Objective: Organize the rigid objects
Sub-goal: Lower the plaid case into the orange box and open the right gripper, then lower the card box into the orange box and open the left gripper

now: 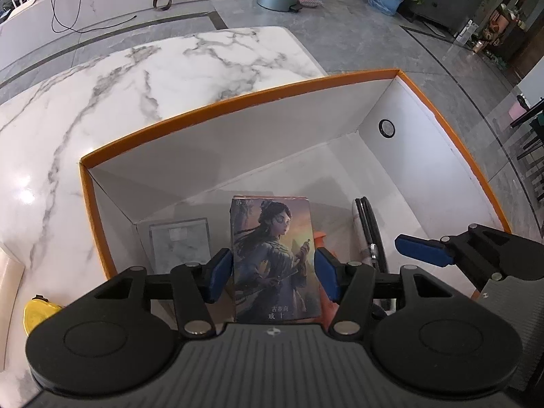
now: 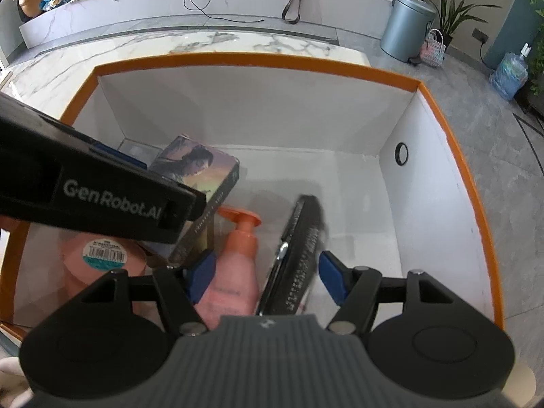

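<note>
Inside the orange-rimmed box on the marble desk, the left tongs clasp an illustrated book-shaped box at lower centre, held upright, seemingly to slot it beside the pink pump bottle. At the right view's lower centre, the right tongs bracket a black folding case standing on edge; whether they grip it is unclear.

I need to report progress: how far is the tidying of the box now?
Done: a pump bottle and a clear case lie in the orange box. In hand: the left gripper brackets the picture box; the right gripper brackets a black case. Left: a yellow item outside.
</note>
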The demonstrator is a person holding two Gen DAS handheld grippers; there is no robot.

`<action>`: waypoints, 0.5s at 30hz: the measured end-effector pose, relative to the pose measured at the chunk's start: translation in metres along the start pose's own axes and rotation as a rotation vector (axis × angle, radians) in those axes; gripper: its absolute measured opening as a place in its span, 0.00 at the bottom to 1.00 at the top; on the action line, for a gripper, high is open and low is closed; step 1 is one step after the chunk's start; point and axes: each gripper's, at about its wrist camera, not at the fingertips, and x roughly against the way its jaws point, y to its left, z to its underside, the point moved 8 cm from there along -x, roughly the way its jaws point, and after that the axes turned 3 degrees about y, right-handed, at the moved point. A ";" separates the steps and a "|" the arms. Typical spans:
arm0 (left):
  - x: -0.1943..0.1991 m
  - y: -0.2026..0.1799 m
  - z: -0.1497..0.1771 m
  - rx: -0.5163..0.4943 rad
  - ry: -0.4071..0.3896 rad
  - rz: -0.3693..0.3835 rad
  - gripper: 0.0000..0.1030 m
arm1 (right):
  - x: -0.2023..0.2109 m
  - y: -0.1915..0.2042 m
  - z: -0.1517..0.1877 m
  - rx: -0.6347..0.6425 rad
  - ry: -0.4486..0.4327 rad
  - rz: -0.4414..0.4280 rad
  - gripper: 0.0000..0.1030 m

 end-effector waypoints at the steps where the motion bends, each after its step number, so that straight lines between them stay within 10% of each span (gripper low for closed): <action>1: 0.000 0.000 0.000 -0.002 -0.002 0.001 0.63 | 0.001 0.001 0.000 0.002 -0.001 0.002 0.65; 15: 0.031 -0.004 0.000 -0.009 -0.083 0.057 0.72 | 0.019 0.005 -0.002 -0.002 -0.047 0.043 0.74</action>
